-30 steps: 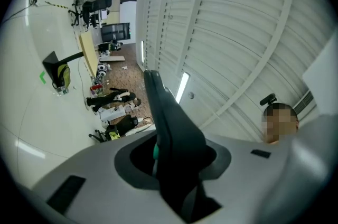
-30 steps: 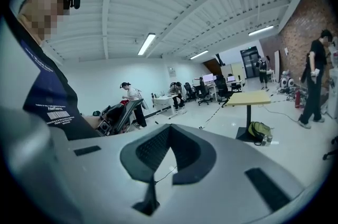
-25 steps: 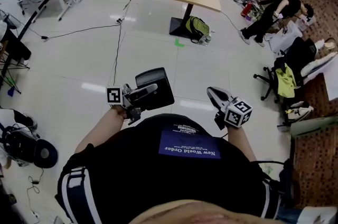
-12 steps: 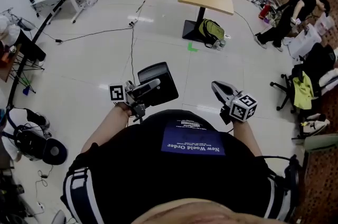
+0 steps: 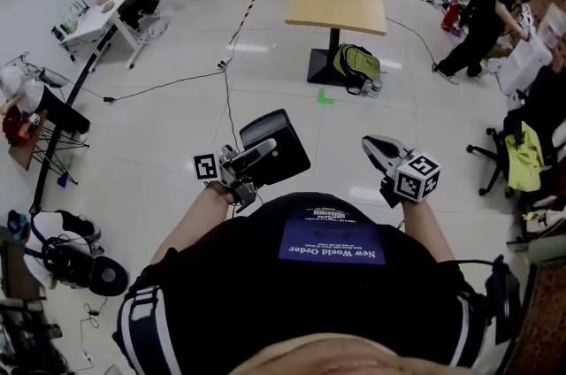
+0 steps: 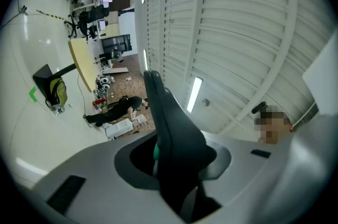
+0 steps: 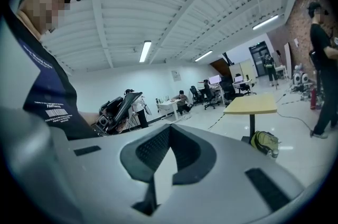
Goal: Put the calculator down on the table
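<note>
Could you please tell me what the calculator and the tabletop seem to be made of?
Calculator: probably hard plastic, matte black, judging by its dull, even dark shell. Tabletop: wood or wood-look laminate, smooth and pale tan; no grain is discernible, so I cannot say which.

The calculator (image 5: 276, 148) is black, the table (image 5: 337, 4) top pale yellow, the backpack (image 5: 356, 66) seemingly yellow-green, the marker cube (image 5: 418, 178) black-and-white squared.

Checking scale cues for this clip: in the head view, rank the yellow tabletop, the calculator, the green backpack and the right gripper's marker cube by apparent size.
1. yellow tabletop
2. calculator, though nearer the camera
3. green backpack and marker cube: they look alike, and the cube is much nearer, so unranked.
</note>
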`<state>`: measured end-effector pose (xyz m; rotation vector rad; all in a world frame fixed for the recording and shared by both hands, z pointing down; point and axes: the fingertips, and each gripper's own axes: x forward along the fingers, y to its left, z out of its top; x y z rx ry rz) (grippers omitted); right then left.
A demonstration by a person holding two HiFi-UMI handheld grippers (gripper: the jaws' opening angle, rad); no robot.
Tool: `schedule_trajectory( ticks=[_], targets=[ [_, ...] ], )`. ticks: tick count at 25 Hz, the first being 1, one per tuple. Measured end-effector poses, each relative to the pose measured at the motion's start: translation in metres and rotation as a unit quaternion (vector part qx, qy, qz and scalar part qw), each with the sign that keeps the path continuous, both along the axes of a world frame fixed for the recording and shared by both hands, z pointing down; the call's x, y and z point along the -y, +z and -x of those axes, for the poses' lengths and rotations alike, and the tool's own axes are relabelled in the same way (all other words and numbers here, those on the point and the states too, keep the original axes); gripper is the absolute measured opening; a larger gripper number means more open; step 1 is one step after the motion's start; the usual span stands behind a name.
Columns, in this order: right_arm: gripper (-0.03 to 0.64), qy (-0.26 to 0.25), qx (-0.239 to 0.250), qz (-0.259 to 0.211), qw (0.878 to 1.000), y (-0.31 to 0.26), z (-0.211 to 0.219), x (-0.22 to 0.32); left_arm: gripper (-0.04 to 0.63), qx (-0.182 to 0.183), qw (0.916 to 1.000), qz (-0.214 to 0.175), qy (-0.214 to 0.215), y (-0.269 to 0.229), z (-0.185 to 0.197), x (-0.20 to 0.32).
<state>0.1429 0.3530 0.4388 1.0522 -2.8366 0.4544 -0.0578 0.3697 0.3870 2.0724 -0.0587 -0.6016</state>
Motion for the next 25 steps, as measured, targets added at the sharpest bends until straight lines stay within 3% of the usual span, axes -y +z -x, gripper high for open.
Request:
schedule_trajectory(
  ticks=[6, 10, 18, 25],
  targets=[
    [-0.014, 0.030, 0.003, 0.026, 0.999, 0.021, -0.020, 0.043, 0.141, 0.005, 0.9997, 0.013, 0.022, 0.015, -0.015, 0.056],
    [-0.014, 0.042, -0.012, 0.013, 0.999, 0.016, -0.017, 0.092, 0.141, -0.003, 0.9991, 0.014, 0.040, 0.027, -0.012, 0.112],
    [-0.014, 0.075, -0.017, -0.013, 0.997, -0.018, 0.032, 0.229, 0.141, -0.013, 0.9970, 0.002, 0.076, 0.012, 0.038, 0.247],
    [-0.014, 0.088, -0.017, -0.001, 0.996, -0.009, 0.056, 0.304, 0.141, -0.004, 0.9965, 0.002, 0.084, 0.023, 0.067, 0.331]
  ],
)
